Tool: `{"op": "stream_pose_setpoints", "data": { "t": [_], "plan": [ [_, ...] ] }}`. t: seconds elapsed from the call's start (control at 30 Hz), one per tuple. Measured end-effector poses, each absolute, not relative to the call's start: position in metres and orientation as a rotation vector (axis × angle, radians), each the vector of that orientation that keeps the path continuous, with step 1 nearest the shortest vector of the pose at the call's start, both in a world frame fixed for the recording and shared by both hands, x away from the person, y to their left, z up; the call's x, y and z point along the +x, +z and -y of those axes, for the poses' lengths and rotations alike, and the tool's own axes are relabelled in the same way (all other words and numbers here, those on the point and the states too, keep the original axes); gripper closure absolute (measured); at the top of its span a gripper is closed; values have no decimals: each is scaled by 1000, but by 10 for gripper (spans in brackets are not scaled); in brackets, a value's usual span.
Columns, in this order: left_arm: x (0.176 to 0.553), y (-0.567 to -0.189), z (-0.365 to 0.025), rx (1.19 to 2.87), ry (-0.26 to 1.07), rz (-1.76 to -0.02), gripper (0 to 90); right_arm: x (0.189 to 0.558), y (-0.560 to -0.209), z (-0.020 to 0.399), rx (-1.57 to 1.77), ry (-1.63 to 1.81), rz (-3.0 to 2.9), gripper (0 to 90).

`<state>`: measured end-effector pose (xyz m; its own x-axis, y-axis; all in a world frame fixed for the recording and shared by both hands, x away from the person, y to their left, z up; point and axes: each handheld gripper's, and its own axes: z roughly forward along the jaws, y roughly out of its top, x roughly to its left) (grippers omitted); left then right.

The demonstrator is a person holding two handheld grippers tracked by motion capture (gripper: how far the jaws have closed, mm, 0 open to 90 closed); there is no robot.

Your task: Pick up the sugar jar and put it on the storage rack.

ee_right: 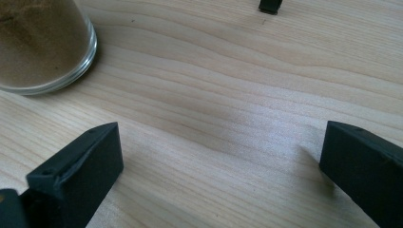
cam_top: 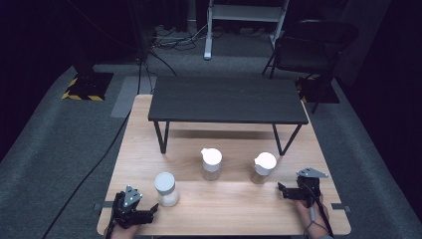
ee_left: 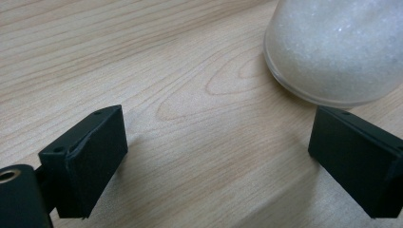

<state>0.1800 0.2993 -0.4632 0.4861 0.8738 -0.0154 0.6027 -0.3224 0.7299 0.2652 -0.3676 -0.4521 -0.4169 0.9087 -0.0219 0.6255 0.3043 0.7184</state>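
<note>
We see the left tool low on the desk, jaws spread wide with nothing between them. The white-grain jar stands upright just beyond and right of it, nearest this hand. Right of that jar, the right tool is equally wide and empty, just beside the brown-powder jar. The middle jar stands between them, farther back.

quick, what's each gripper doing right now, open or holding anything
left gripper: open, holding nothing; clear glass jar of white grains sits just past one jaw.
right gripper: open, holding nothing; clear glass jar of brown powder off to one side.
</note>
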Motion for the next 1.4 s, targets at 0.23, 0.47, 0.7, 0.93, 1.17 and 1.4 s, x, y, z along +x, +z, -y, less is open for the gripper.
{"op": "stream_pose_setpoints", "data": {
  "t": [0.23, 0.47, 0.7, 0.93, 1.17, 1.4],
  "plan": [
    [176, -462, -305, 2008, 493, -1187, 85, 266, -452, 368, 1363, 894, -2153, 4],
    [165, -458, -308, 1950, 525, -1163, 85, 266, -452, 368, 1362, 895, -2154, 4],
    [153, -452, -306, 1908, 559, -1104, 85, 266, -452, 368, 1361, 895, -2154, 4],
    [138, -450, -306, 1840, 605, -1054, 86, 266, -452, 368, 1361, 895, -2155, 4],
    [133, -453, -309, 1809, 631, -1002, 86, 266, -452, 368, 1361, 895, -2155, 4],
    [125, -456, -311, 1735, 663, -965, 86, 266, -452, 368, 1360, 895, -2155, 4]
  ]
}}
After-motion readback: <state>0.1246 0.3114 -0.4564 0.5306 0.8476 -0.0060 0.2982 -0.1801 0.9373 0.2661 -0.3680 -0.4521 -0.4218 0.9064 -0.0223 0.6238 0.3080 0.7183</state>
